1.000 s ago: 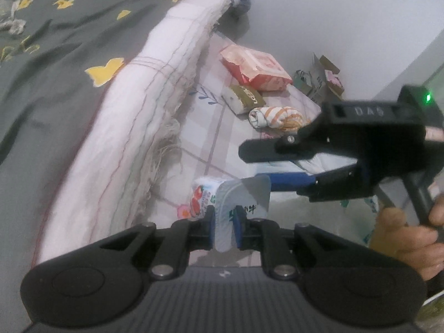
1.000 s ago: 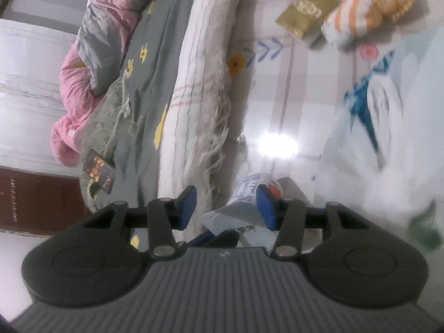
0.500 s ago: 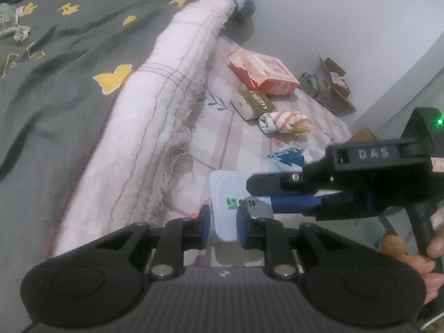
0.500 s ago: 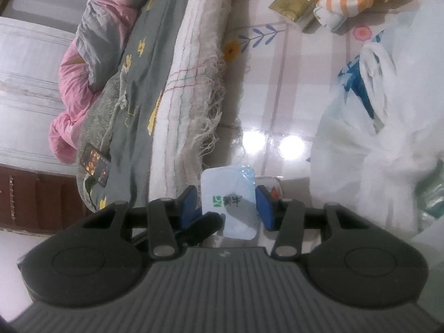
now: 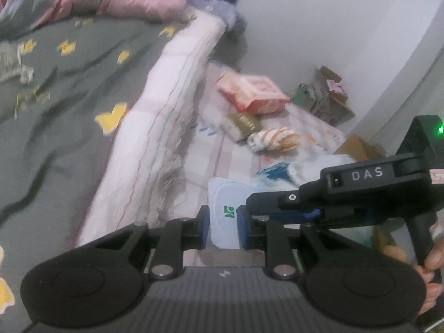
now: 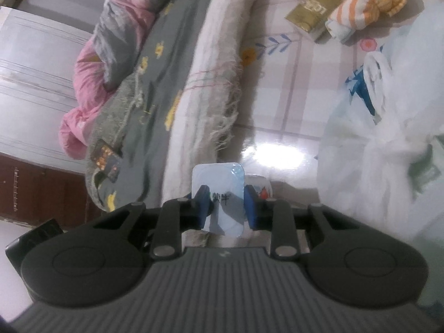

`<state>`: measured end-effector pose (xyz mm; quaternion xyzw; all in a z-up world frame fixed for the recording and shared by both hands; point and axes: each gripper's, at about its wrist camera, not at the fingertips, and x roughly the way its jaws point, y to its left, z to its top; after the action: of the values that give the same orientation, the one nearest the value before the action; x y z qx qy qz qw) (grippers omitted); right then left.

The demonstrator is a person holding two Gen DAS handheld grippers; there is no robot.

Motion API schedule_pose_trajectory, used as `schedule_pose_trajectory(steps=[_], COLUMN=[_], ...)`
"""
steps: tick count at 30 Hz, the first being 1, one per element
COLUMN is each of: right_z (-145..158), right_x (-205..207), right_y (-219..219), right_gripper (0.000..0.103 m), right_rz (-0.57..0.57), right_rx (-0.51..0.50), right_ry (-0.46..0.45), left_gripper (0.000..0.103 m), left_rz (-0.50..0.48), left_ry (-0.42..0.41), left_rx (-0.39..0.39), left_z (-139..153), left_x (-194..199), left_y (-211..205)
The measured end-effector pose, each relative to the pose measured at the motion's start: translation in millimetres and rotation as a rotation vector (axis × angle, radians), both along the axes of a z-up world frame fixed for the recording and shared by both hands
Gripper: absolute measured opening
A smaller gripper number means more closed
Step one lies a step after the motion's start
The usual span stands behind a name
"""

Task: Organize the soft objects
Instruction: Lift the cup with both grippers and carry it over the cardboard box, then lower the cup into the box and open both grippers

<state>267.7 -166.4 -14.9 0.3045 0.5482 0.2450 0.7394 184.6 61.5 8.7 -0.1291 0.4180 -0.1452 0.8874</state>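
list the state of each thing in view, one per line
white pouch: lifted off the floor, between both grippers
left gripper: shut on the pouch
right gripper: closing on the pouch
striped towel: rolled up, on the floor
white plastic bag: crumpled, on the floor
red packet: lying flat

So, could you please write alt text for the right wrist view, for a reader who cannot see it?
The right gripper is closing around a pale blue pouch with a green logo, held above a shiny tiled floor. A bed lies to the left; a white plastic bag to the right.
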Motion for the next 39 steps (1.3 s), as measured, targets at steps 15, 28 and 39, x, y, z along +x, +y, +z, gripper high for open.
schedule_pose_trajectory(steps=[15, 28, 39], right_z=[97, 65, -39], right_x=[-104, -205, -186], right_y=[-131, -275, -310], right_gripper=[0.026, 0.028, 0.028], right_rz=[-0.217, -0.474, -0.453], right_rx=[0.068, 0.019, 0.062], right_ry=[-0.225, -0.112, 0.149], left_gripper=[0.022, 0.021, 0.022], left_rz=[-0.286, -0.612, -0.701], left_ry=[-0.213, -0.03, 0.12], left_rx=[-0.02, -0.009, 0.076], left_z=[88, 40, -5], left_x=[-38, -54, -56], left_y=[-125, -268, -287])
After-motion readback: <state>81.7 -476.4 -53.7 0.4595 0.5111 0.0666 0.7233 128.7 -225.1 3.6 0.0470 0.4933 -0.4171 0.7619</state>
